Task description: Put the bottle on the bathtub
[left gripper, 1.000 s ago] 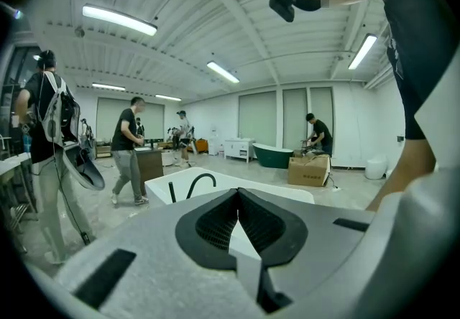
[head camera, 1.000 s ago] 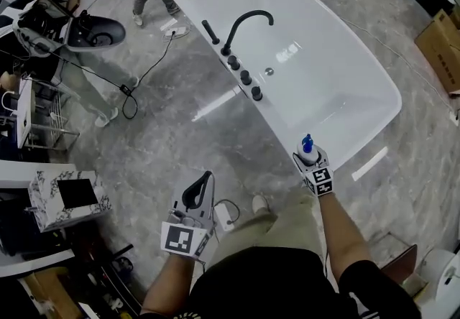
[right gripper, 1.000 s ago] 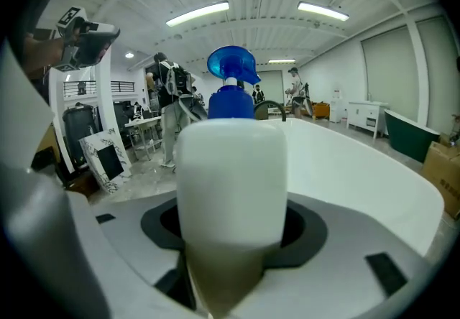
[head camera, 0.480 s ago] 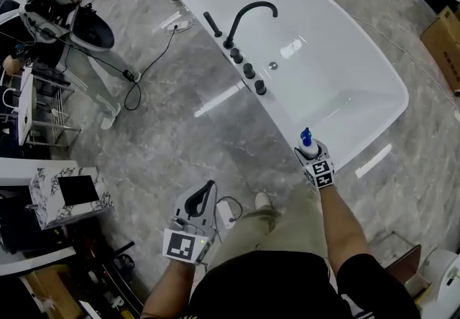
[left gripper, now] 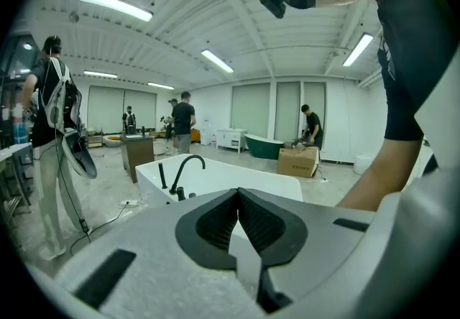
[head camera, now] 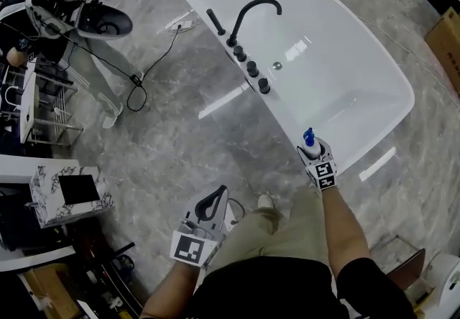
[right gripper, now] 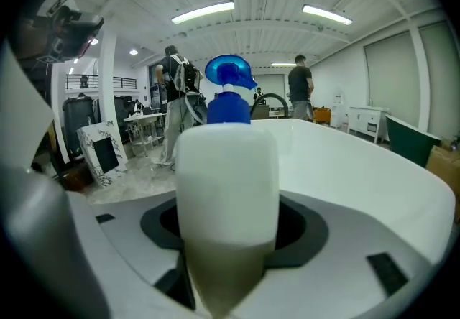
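Observation:
A white bottle (right gripper: 226, 188) with a blue pump top (right gripper: 228, 80) stands upright between the jaws of my right gripper (head camera: 315, 156), which is shut on it. In the head view the bottle (head camera: 310, 146) hangs just over the near rim of the white bathtub (head camera: 374, 66). The tub carries a black curved tap (head camera: 251, 12) and several black knobs on its left rim. My left gripper (head camera: 210, 204) is low at the left, over the floor, away from the tub, jaws shut and empty. In the left gripper view the bathtub (left gripper: 215, 179) lies ahead.
Grey marble floor surrounds the tub. A black cable (head camera: 147, 70) runs across the floor at the left. A person with equipment (head camera: 79, 30) stands at the upper left. A marbled box (head camera: 68, 195) sits at the left, a cardboard box (head camera: 444, 41) at the right edge.
The view has shifted slightly; the right gripper with the bottle stays at the tub's near rim. The left gripper has drifted a little right and down. The person at the upper left has moved.

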